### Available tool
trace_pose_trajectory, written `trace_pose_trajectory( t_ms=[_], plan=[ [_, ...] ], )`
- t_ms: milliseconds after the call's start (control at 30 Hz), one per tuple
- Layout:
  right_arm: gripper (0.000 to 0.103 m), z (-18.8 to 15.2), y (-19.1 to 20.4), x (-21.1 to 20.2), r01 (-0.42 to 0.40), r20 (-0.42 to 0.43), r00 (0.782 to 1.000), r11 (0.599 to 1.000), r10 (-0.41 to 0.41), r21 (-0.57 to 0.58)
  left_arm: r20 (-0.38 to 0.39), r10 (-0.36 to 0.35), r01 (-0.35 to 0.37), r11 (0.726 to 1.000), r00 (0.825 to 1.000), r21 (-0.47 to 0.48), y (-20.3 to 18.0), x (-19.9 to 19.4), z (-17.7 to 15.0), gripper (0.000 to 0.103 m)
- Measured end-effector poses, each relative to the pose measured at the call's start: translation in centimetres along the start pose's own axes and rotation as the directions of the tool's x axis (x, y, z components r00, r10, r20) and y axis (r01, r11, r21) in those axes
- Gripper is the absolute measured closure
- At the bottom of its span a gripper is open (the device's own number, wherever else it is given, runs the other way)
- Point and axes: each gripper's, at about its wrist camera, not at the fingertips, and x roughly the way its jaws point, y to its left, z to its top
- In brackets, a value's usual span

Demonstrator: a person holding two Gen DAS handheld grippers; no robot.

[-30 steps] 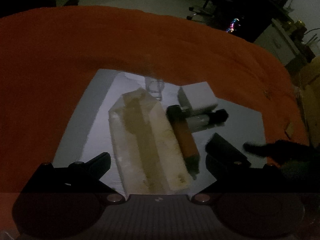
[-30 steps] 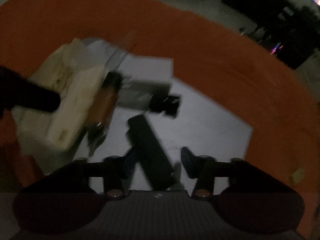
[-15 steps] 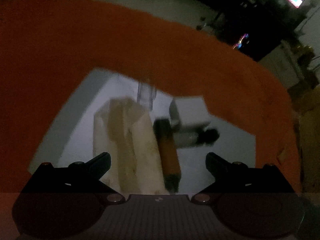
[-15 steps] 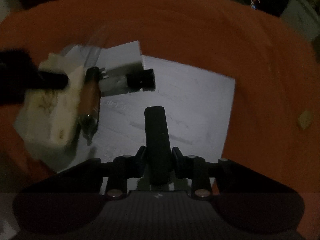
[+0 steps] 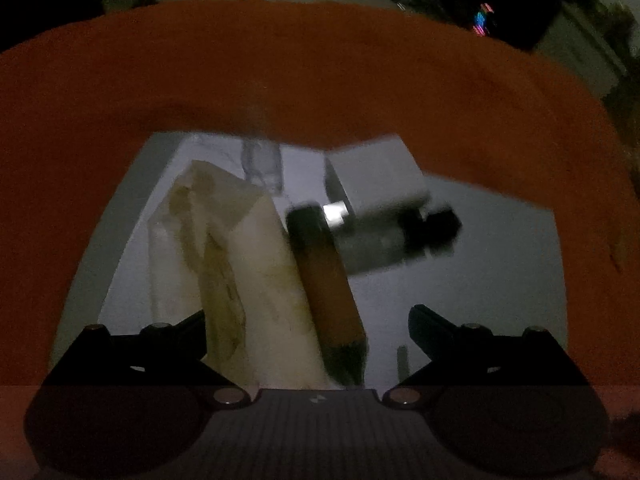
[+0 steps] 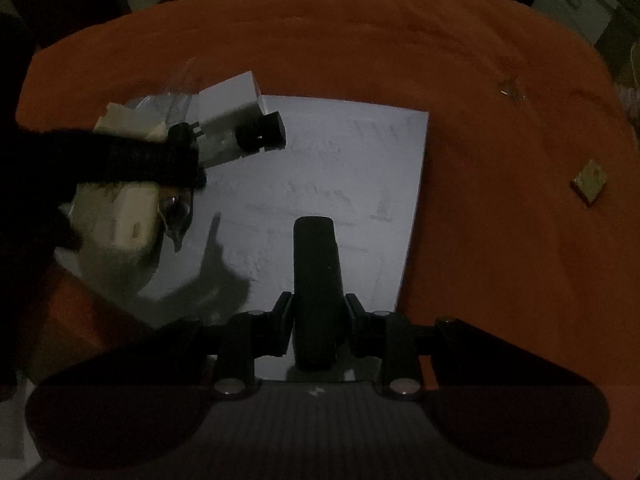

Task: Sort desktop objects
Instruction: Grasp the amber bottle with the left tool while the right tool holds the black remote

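Note:
A grey mat [image 5: 460,304] lies on the orange tablecloth [image 5: 280,72]. On it are a cream packet [image 5: 240,264], an orange-brown pen-like tube [image 5: 332,292], a white box [image 5: 372,176] and a silvery bottle with a black cap [image 5: 400,236]. My left gripper [image 5: 307,334] is open, its fingers either side of the packet and tube. My right gripper [image 6: 318,316] is shut on a black oblong object [image 6: 316,276], held above the mat [image 6: 360,168]. The left gripper's arm [image 6: 120,160] crosses the right wrist view over the packet [image 6: 120,216].
A small tan square [image 6: 590,180] lies on the cloth at the right. A clear glass item [image 5: 262,160] stands behind the packet. The dark room lies beyond the table's far edge.
My right gripper closed on the black oblong object and lifted it off the mat. My left gripper moved lower and closer over the packet and tube, staying open.

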Motion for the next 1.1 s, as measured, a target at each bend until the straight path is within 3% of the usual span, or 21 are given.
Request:
trace_pose_trajectory(
  t_ms=[133,233,267,300,433,467,533,567,667,867,1100],
  plan=[
    [0.074,-0.5,-0.5,-0.3,-0.007,-0.001,1.0,1.0,0.007,0.005,0.015,-0.06,0.061,0.996,0.998,-0.063,0.5,0.2,0.6,0.004],
    [0.074,-0.9,-0.7,-0.5,-0.009,-0.002,1.0,1.0,0.009,-0.002,0.046,-0.106,0.108,0.993,0.993,-0.047,0.8,0.4,0.8,0.004],
    [0.074,-0.9,-0.8,-0.6,-0.009,-0.002,1.0,1.0,0.009,-0.006,0.035,-0.109,0.11,0.993,0.993,-0.039,0.8,0.8,0.8,0.008],
    [0.074,-1.0,-0.9,-0.6,-0.006,-0.001,1.0,1.0,0.006,-0.004,0.023,-0.111,0.112,0.993,0.994,-0.032,0.9,1.2,0.8,0.02],
    [0.075,-0.9,-1.4,-0.7,0.003,0.009,1.0,1.0,-0.003,0.007,0.002,-0.109,0.109,0.994,0.994,-0.003,1.5,2.1,0.8,0.034],
    [0.075,-1.0,-1.5,-0.8,0.002,0.013,1.0,1.0,-0.002,0.013,0.003,-0.085,0.085,0.996,0.996,0.025,1.5,2.1,0.8,0.05],
    [0.075,-1.1,-1.7,-0.8,0.001,0.019,1.0,1.0,-0.001,0.02,0.001,-0.078,0.078,0.995,0.997,0.058,1.7,1.9,0.7,0.056],
    [0.075,-1.3,-1.7,-0.8,0.004,0.022,1.0,1.0,-0.004,0.023,-0.007,-0.089,0.089,0.994,0.996,0.065,1.8,1.7,0.6,0.065],
    [0.075,-1.8,-1.8,-0.7,-0.003,0.03,1.0,0.999,0.001,0.042,-0.051,-0.073,0.08,0.988,0.996,0.132,1.9,1.2,0.7,0.073],
    [0.075,-2.5,-1.5,-1.2,0.014,0.038,0.999,1.0,-0.014,0.016,-0.152,-0.002,0.053,0.942,0.988,0.332,2.5,-0.4,0.4,0.077],
    [0.075,-1.5,-1.6,-2.0,0.006,0.064,0.998,0.999,-0.008,0.037,-0.112,-0.1,0.131,0.94,0.989,0.314,3.2,-4.9,1.5,0.076]
  ],
)
